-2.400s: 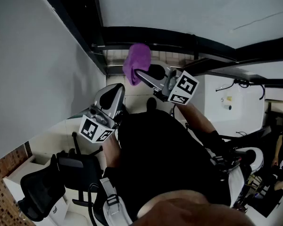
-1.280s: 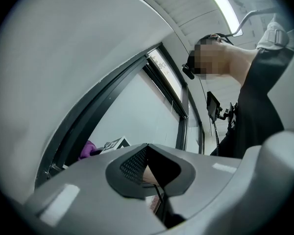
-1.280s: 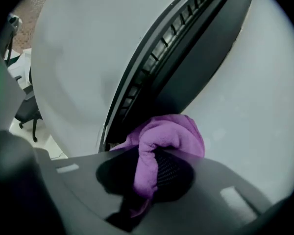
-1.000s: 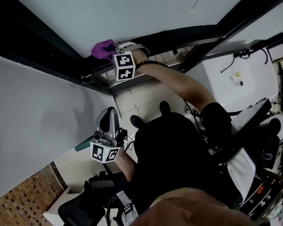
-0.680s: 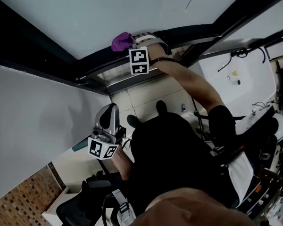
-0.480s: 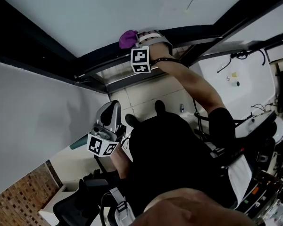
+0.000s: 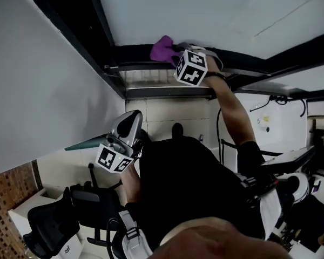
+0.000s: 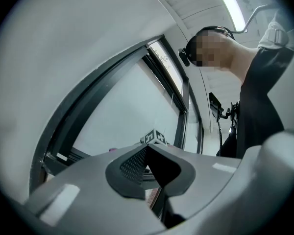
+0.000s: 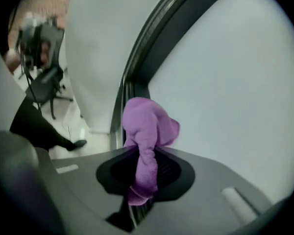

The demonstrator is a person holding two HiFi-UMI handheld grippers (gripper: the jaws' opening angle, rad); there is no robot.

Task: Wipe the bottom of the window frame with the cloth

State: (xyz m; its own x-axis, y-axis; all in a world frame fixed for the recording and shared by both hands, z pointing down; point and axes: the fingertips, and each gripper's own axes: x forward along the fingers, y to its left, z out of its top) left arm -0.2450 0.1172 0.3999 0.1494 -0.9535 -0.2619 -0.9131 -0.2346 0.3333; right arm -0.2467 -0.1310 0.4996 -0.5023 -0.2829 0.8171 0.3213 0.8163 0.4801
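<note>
Grey plastic left gripper (image 8: 148, 166) is hanging near the person's torso, jaws closed together on nothing. Farther out, the right gripper (image 9: 144, 174) is pinching the crumpled purple cloth (image 7: 162, 48), holding it against the dark metal window frame's (image 7: 134, 53) bottom rail.

Black office chair (image 7: 48, 220) on pale tiled floor (image 7: 162, 112); brick wall (image 7: 5, 209) just beside it.
</note>
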